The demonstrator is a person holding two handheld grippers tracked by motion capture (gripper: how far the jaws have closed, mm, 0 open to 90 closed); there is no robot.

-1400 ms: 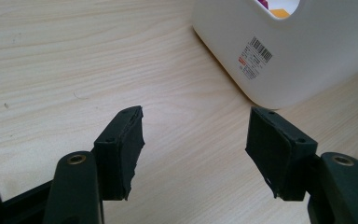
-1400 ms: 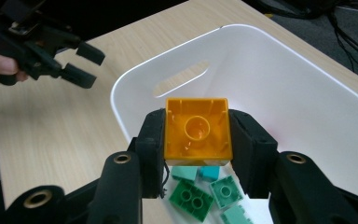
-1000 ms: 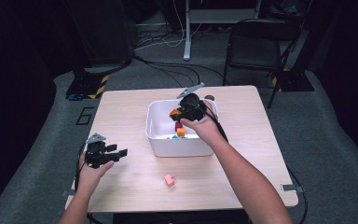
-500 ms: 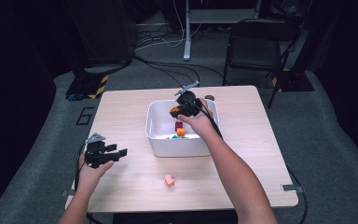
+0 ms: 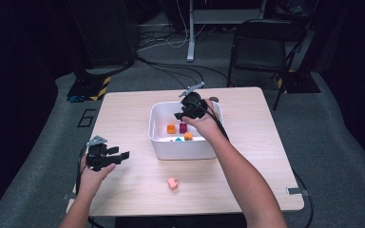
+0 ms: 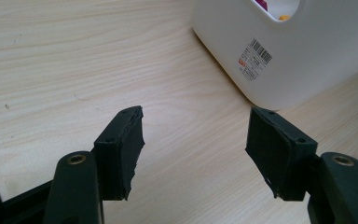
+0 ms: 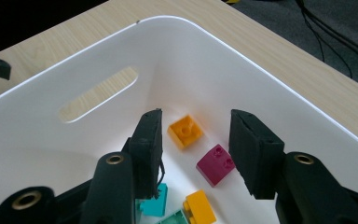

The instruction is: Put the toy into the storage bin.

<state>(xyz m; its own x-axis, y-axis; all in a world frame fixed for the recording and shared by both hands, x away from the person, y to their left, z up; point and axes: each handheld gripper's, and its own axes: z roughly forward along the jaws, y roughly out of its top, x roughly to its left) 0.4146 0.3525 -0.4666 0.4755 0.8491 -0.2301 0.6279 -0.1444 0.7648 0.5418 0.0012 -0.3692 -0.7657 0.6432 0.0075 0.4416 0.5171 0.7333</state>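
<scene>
Bricks [image 7: 216,164] in the bin [image 5: 161,145], lower centre, look light, hard, slick; pinch flat sides; right gripper [image 7: 196,154] fingers just opened, empty.

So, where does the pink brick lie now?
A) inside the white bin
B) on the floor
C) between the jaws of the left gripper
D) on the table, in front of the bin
D: the high view shows the pink brick alone on the table, on the person's side of the white bin, and in no gripper.
</scene>
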